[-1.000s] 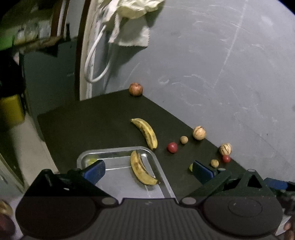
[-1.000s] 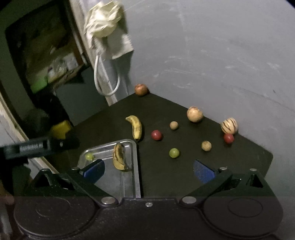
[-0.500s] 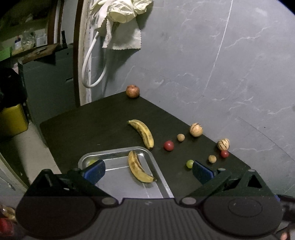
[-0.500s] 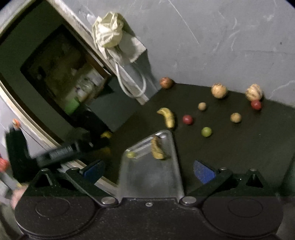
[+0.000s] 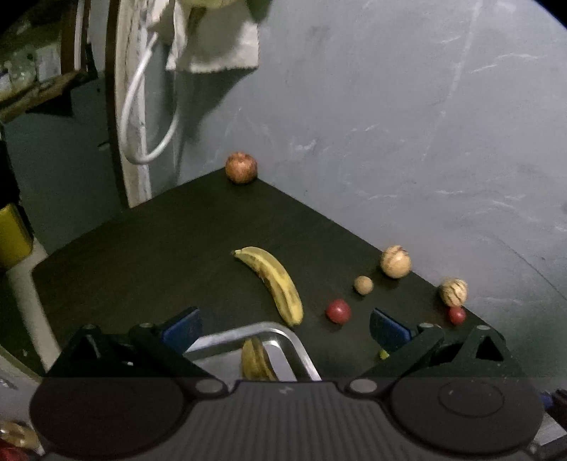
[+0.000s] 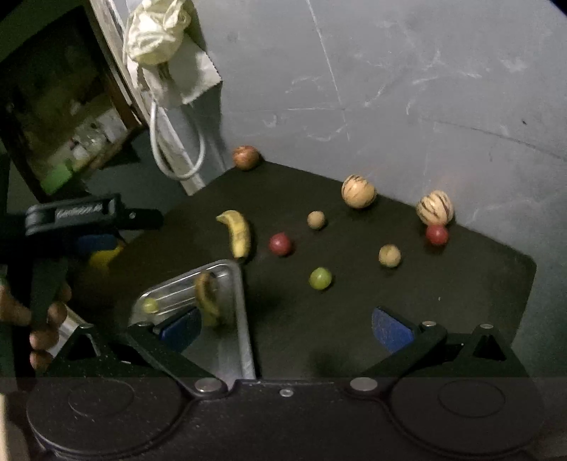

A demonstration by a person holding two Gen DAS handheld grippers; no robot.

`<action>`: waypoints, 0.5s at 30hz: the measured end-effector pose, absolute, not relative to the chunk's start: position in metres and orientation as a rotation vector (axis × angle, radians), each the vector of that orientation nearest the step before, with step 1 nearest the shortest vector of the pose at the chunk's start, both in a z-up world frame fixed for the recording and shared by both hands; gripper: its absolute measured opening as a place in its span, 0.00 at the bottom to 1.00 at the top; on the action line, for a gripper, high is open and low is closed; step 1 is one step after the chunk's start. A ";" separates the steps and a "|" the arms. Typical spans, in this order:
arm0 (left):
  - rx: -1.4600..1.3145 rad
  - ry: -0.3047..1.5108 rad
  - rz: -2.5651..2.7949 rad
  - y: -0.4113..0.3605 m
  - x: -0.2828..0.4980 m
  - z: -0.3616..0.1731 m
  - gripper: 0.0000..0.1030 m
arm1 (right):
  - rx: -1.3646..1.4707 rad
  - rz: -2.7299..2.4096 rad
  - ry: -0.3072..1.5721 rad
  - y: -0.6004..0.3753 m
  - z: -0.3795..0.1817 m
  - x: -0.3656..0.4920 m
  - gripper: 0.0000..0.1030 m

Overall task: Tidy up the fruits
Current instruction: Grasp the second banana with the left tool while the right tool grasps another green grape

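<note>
A metal tray (image 6: 242, 312) (image 5: 283, 331) sits at the near left of the dark table and holds a spotted banana (image 6: 207, 298) (image 5: 257, 363) and a small green fruit (image 6: 149, 305). A second banana (image 5: 273, 282) (image 6: 237, 232) lies on the table just beyond the tray. Past it are a red fruit (image 5: 338, 311) (image 6: 280, 244), a green fruit (image 6: 320, 278), two small tan balls (image 6: 316, 220) (image 6: 389, 255), two striped melons (image 6: 358, 191) (image 6: 435, 207), another red fruit (image 6: 437, 234) and a far apple (image 5: 241, 167). My left gripper (image 5: 283, 326) is open over the tray's far edge. My right gripper (image 6: 287, 324) is open and empty.
A grey wall runs along the table's back edge. A cloth (image 6: 156, 32) and a white cable loop (image 6: 177, 149) hang at the back left beside a dark shelf. A hand (image 6: 42, 319) holds the left gripper's handle at the left of the right wrist view.
The left gripper has moved forward toward the loose banana, so the tray slid mostly under it. The right wrist view has swung back to level; both grippers stay open.
</note>
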State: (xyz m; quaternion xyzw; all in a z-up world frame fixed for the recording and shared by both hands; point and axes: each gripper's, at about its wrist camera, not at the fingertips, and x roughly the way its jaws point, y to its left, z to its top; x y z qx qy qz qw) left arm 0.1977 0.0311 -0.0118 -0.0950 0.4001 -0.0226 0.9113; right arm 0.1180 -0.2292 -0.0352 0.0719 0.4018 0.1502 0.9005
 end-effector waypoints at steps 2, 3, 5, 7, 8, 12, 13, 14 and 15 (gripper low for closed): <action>-0.216 0.844 -0.056 0.037 0.219 -0.025 0.99 | 0.112 0.287 0.838 -0.219 -0.041 0.130 0.99; -0.221 0.854 -0.060 0.039 0.230 -0.032 0.99 | 0.095 0.278 0.837 -0.215 -0.043 0.135 0.99; -0.222 0.873 -0.069 0.042 0.251 -0.045 0.97 | 0.063 0.268 0.834 -0.206 -0.050 0.147 0.99; -0.209 0.888 -0.075 0.043 0.270 -0.057 0.94 | 0.055 0.265 0.844 -0.199 -0.056 0.160 0.98; -0.191 0.893 -0.076 0.042 0.278 -0.061 0.91 | 0.064 0.262 0.854 -0.198 -0.059 0.166 0.98; -0.167 0.921 -0.071 0.038 0.303 -0.079 0.84 | 0.081 0.245 0.881 -0.193 -0.072 0.187 0.96; -0.183 0.934 -0.066 0.038 0.307 -0.084 0.81 | 0.078 0.244 0.884 -0.191 -0.073 0.189 0.96; -0.197 0.948 -0.064 0.038 0.311 -0.088 0.78 | 0.075 0.243 0.886 -0.190 -0.075 0.192 0.96; -0.208 0.961 -0.060 0.037 0.314 -0.092 0.77 | 0.075 0.241 0.890 -0.189 -0.077 0.195 0.96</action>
